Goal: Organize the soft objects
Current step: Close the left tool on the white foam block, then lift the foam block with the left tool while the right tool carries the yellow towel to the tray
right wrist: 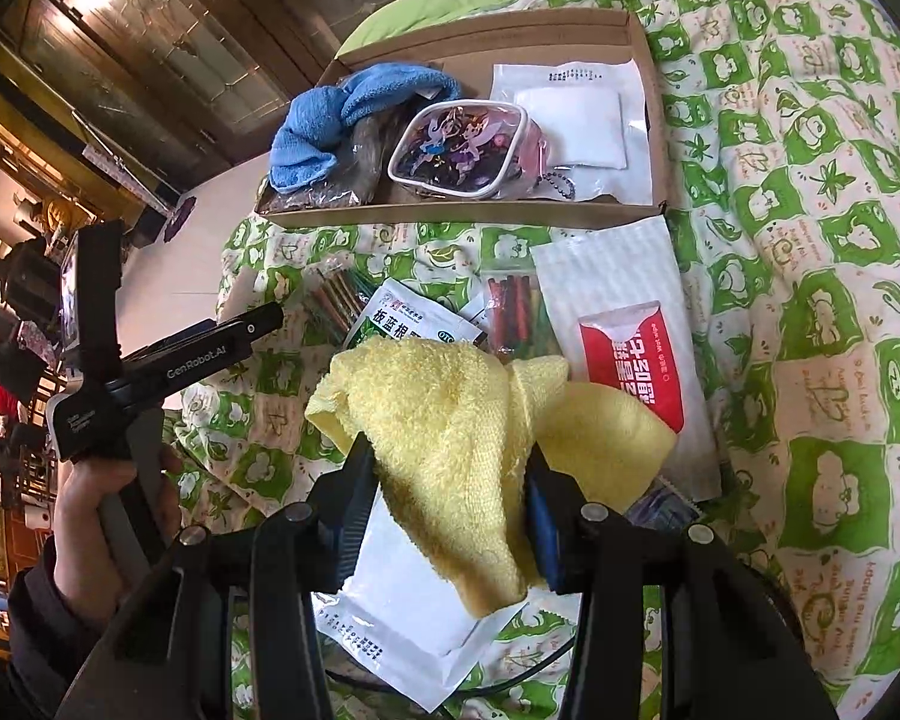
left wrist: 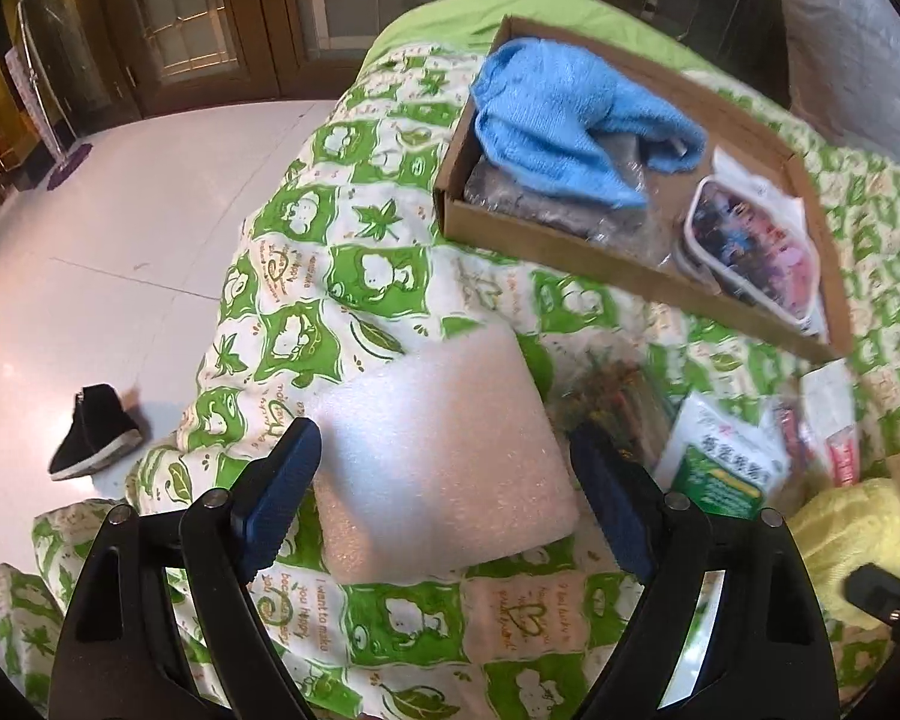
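A white foam block (left wrist: 438, 456) lies on the green patterned quilt (left wrist: 354, 276). My left gripper (left wrist: 450, 492) stands open around its near end, pads clear of its sides. My right gripper (right wrist: 450, 510) is shut on a yellow towel (right wrist: 450, 432), which drapes over the jaws above the quilt (right wrist: 810, 240). The same yellow towel (left wrist: 846, 540) shows at the lower right of the left wrist view. A cardboard tray (right wrist: 648, 60) farther back holds a blue towel (right wrist: 330, 120), a cartoon pouch (right wrist: 462, 150) and a white packet (right wrist: 576, 120).
Loose packets lie between towel and tray: a green-and-white sachet (right wrist: 402, 318), a red-and-white bag (right wrist: 630, 348), a white sachet (right wrist: 414, 618). A hand (right wrist: 96, 528) holds the left gripper at left. A black shoe (left wrist: 96, 432) lies on the white floor (left wrist: 120, 240).
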Motion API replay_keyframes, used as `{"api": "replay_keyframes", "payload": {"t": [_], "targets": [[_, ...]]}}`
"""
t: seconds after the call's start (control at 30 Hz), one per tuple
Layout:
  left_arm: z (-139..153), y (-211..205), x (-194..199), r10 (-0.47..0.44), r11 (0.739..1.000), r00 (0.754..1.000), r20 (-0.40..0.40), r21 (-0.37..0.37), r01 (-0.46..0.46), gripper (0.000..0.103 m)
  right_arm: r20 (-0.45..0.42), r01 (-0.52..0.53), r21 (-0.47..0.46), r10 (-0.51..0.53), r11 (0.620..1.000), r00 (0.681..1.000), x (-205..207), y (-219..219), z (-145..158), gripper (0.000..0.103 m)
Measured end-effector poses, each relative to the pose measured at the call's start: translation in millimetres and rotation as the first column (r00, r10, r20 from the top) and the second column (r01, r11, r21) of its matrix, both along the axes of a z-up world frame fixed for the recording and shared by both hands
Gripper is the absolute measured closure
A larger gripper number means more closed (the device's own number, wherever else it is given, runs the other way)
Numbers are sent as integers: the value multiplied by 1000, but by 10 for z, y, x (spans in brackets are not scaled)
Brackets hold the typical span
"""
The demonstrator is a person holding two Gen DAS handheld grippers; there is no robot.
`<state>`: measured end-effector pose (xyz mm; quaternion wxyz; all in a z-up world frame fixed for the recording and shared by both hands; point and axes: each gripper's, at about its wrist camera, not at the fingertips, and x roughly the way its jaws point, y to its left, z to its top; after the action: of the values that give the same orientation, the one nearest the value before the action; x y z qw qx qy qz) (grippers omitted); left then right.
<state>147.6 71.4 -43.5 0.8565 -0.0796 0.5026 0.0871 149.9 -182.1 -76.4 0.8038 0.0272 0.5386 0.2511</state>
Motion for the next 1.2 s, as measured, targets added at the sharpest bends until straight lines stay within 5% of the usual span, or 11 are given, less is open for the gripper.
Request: {"api": "replay_keyframes", "payload": {"t": [0.27, 0.5, 0.67, 0.77, 0.87, 1.0, 1.2], "targets": [[60, 94, -60, 32, 998, 999, 24, -62, -30, 17, -4, 10, 12, -10, 1000, 1000, 10, -28, 2, 57], [-65, 19, 33, 13, 1000, 999, -37, 17, -13, 17, -5, 9, 14, -9, 1000, 1000, -3, -22, 8, 57], [-71, 102, -12, 53, 996, 998, -16, -66, -54, 18, -4, 11, 15, -11, 1000, 1000, -7, -19, 14, 57], [-72, 170, -54, 74, 992, 997, -9, -104, -74, 40, -6, 11, 18, -11, 1000, 1000, -11, -16, 17, 57], [-89, 215, -67, 76, 986, 997, -16, -147, -77, 43, -7, 11, 21, -11, 1000, 1000, -21, -11, 20, 56], [-18, 230, -103, 57, 976, 998, 32, -212, -49, 88, -6, 11, 21, -11, 1000, 1000, -23, -13, 21, 56], [146, 70, -119, -17, 971, 993, 115, -234, 44, 90, -10, 12, 22, -11, 1000, 1000, -32, -10, 21, 56]]}}
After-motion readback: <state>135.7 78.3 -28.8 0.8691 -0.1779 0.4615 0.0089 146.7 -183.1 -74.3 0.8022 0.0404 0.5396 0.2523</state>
